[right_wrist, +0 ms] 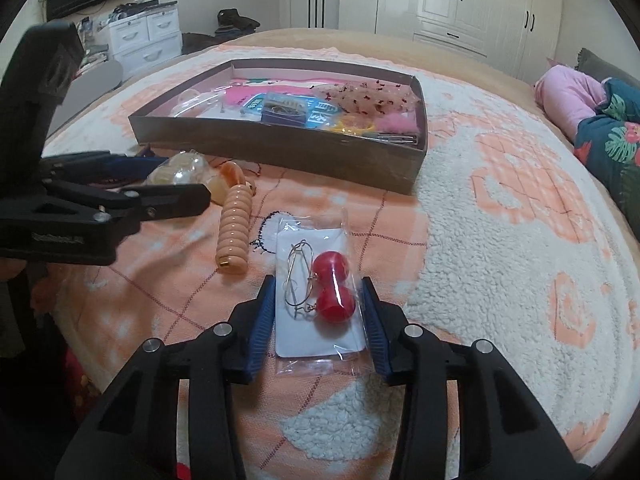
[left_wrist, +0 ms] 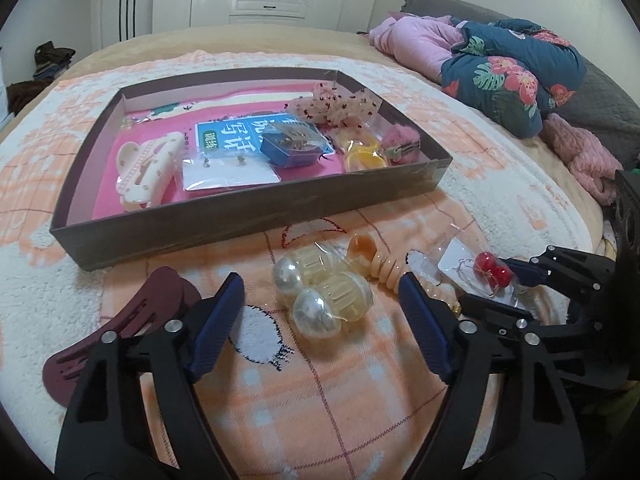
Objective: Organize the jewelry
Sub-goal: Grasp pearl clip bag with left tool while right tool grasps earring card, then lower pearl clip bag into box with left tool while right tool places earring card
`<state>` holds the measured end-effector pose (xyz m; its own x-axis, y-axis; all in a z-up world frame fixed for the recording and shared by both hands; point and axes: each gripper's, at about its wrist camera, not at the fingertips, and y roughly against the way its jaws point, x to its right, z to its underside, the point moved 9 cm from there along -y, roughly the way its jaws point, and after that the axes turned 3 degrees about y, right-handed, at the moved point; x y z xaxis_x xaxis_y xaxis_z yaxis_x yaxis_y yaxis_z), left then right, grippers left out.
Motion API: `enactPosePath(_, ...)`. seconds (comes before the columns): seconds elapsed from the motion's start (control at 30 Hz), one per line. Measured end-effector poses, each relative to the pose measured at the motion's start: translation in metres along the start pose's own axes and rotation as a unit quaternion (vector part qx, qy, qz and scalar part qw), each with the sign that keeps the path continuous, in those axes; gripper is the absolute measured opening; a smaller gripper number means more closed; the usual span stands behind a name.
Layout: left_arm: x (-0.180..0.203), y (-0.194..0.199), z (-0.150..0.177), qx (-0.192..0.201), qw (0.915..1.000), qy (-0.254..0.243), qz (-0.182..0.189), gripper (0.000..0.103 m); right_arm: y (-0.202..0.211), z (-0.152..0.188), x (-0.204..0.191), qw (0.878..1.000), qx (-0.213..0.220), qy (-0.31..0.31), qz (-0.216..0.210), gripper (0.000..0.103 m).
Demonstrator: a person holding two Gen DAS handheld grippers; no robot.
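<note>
A brown cardboard tray point(left_wrist: 256, 220) on the bed holds hair clips, a blue box and carded earrings; it also shows in the right wrist view point(right_wrist: 280, 148). My left gripper point(left_wrist: 320, 292) is open, its fingers either side of a bagged pair of pearl earrings point(left_wrist: 320, 292) on the blanket. My right gripper point(right_wrist: 318, 296) is open, its blue pads flanking a clear packet of red ball earrings point(right_wrist: 332, 296) on a white card; the packet also shows in the left wrist view point(left_wrist: 490, 274). The right gripper point(left_wrist: 520, 276) appears at that view's right edge.
A peach coil bracelet point(right_wrist: 234, 232) and an orange clip point(left_wrist: 362, 250) lie between the grippers. A maroon hair clip point(left_wrist: 132, 320) sits under my left finger. Folded pink and floral clothes point(left_wrist: 492, 68) lie at the bed's far right. Wardrobes stand behind.
</note>
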<state>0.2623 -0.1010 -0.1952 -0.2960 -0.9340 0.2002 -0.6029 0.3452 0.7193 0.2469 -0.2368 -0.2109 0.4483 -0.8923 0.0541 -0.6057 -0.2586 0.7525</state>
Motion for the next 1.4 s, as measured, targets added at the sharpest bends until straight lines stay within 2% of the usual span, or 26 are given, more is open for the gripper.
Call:
enactPosePath(0.13,-0.001,-0.003,-0.001,-0.001,1.0000,0.000,0.000,0.059,0.003,-0.002,0.002,1.000,0.007,-0.009,-0.005,0.039)
enactPosePath(0.2,-0.002,-0.003,-0.001,-0.001,1.0000,0.001,-0.001,0.049,0.004,-0.004,0.002,1.000,0.010,-0.011,-0.005,0.039)
enactPosePath(0.3,-0.002,-0.003,0.000,-0.003,1.0000,0.001,0.005,0.039,0.006,-0.006,0.005,1.000,0.018,-0.016,-0.002,0.039)
enactPosePath(0.5,0.001,0.005,-0.001,0.004,0.9999,-0.004,0.009,0.038,0.015,-0.012,0.009,0.999,0.041,-0.021,0.003,0.039)
enactPosePath(0.8,-0.001,0.031,-0.018,0.039,0.9990,0.006,0.020,0.038,0.028,-0.023,0.004,0.998,0.068,-0.014,0.003,0.039)
enactPosePath(1.4,-0.045,0.062,-0.044,0.091,0.9946,0.050,0.002,0.038,0.028,-0.059,-0.014,0.996,0.086,-0.017,-0.018,0.039)
